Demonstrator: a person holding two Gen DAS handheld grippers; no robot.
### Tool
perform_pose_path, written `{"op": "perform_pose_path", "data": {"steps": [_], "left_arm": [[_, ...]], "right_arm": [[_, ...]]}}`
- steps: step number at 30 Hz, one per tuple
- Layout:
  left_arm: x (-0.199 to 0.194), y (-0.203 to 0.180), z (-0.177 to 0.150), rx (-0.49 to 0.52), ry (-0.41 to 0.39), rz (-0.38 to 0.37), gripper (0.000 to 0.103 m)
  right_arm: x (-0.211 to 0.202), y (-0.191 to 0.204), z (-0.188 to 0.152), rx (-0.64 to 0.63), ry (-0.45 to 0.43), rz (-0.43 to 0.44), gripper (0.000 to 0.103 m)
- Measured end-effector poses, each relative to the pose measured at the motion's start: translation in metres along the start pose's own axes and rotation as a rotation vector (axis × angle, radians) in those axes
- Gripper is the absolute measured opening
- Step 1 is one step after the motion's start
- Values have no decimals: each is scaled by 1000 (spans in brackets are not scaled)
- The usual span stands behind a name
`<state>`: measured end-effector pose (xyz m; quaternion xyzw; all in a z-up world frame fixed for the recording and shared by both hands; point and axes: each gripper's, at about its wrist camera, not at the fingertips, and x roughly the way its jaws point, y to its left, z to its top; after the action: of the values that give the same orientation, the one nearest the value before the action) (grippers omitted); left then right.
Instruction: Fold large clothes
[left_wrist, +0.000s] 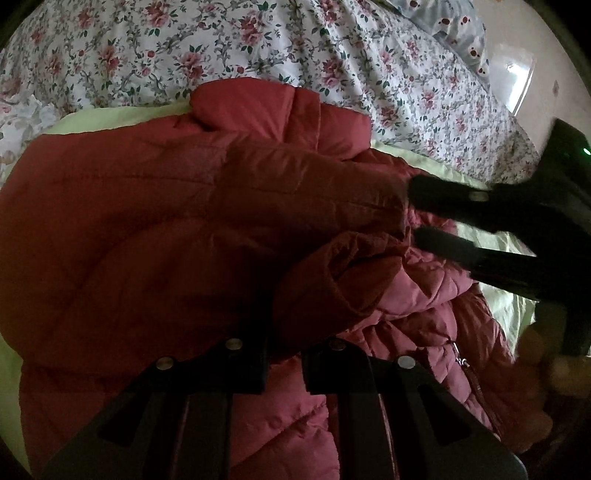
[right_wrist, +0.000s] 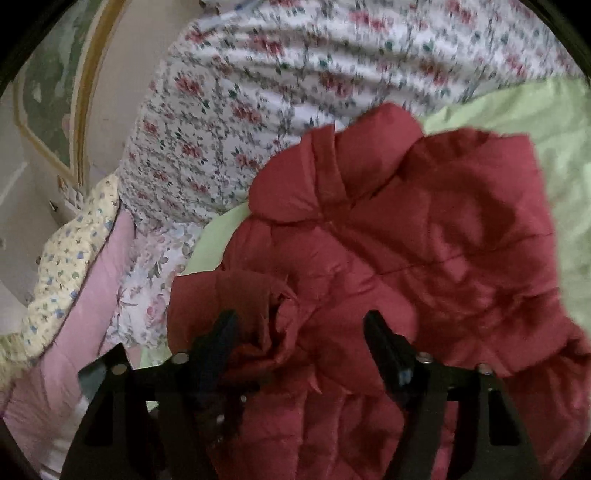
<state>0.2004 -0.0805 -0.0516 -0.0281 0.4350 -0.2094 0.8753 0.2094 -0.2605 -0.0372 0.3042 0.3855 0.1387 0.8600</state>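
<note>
A red quilted puffer jacket lies bunched on a light green sheet on the bed; it also fills the right wrist view. My left gripper is shut on a fold of the jacket near a sleeve cuff. My right gripper is open, its fingers on either side of a crumpled sleeve end. The right gripper also shows in the left wrist view at the jacket's right edge, jaws apart.
A floral bedspread covers the bed behind the jacket. A pillow lies at the far right corner. In the right wrist view, a pink blanket and pale floral cloth hang at the bed's left edge beside the wall.
</note>
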Motion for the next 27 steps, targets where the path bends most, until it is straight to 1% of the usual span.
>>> {"op": "perform_pose_path", "data": {"steps": [1, 3, 4, 5, 6, 7, 11, 13, 15, 17, 22, 24, 27], "left_arm": [[1, -1, 0, 6, 0, 5, 11], [1, -2, 0, 10, 1, 10, 11], [2, -1, 0, 9, 5, 9, 11], [2, -1, -1, 7, 13, 4, 14], [3, 0, -1, 4, 21, -1, 15], [2, 1, -2, 1, 26, -7, 18], [-2, 5, -4, -12, 58, -55, 37], [-6, 7, -5, -8, 63, -64, 39], [-13, 8, -6, 4, 63, -60, 46], [-21, 11, -5, 12, 58, -58, 50], [-39, 25, 1, 14, 28, -24, 50], [-46, 36, 7, -6, 9, -10, 50], [-53, 55, 18, -43, -28, 39, 50]], "right_arm": [[4, 0, 0, 4, 7, 5, 59], [16, -1, 0, 12, 24, 15, 58], [20, -2, 0, 17, 30, 21, 54], [23, -4, 0, 23, 36, 25, 40], [25, -6, 0, 28, 41, 26, 30], [26, -7, 0, 29, 42, 18, 17], [16, -5, -2, -10, 19, -18, 10], [12, -5, -1, -23, 11, -35, 9], [6, -6, 0, -37, 7, -43, 8], [-2, -8, 2, -50, -3, -64, 8], [-29, -13, 11, -81, -54, -147, 7], [-43, -17, 15, -96, -73, -175, 7], [-63, -21, 23, -127, -110, -240, 7]]}}
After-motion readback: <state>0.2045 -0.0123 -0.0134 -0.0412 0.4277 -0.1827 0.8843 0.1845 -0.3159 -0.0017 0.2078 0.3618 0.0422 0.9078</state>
